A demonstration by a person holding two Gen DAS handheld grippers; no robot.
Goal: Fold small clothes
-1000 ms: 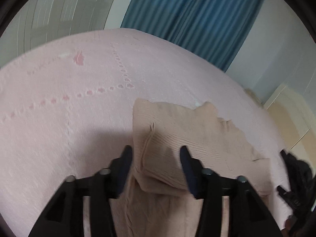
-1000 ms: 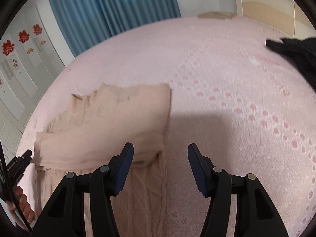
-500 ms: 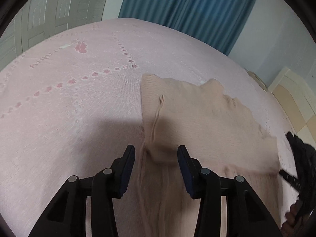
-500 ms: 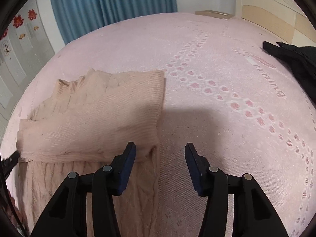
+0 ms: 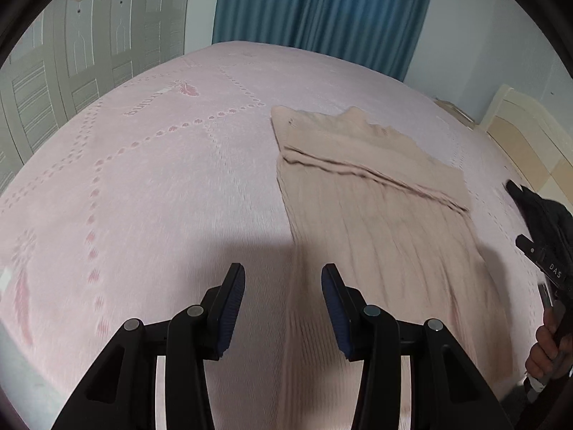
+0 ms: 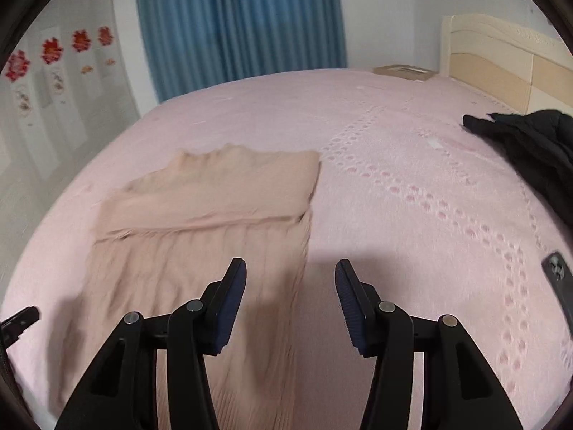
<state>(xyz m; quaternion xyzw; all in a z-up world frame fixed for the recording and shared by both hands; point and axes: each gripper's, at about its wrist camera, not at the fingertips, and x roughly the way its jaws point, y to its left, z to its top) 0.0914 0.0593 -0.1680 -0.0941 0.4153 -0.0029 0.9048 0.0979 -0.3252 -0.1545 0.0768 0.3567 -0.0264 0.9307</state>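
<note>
A beige knitted sweater (image 5: 376,222) lies flat on the pink bed cover (image 5: 150,186), its sleeves folded across the chest as a band near the collar. It also shows in the right wrist view (image 6: 215,215). My left gripper (image 5: 283,308) is open and empty, above the sweater's lower left edge. My right gripper (image 6: 290,304) is open and empty, above the sweater's lower right edge. Neither gripper touches the cloth.
A black garment (image 6: 526,147) lies at the right of the bed, also in the left wrist view (image 5: 548,215). A dark phone (image 6: 560,283) lies on the cover at the right. A headboard (image 6: 501,57), blue curtain (image 6: 236,25) and wardrobe doors (image 5: 71,57) surround the bed.
Both grippers have pulled back and up from the sleeve fold toward the sweater's hem. The folded sleeves now lie flat, released, and more of the ribbed body is in view.
</note>
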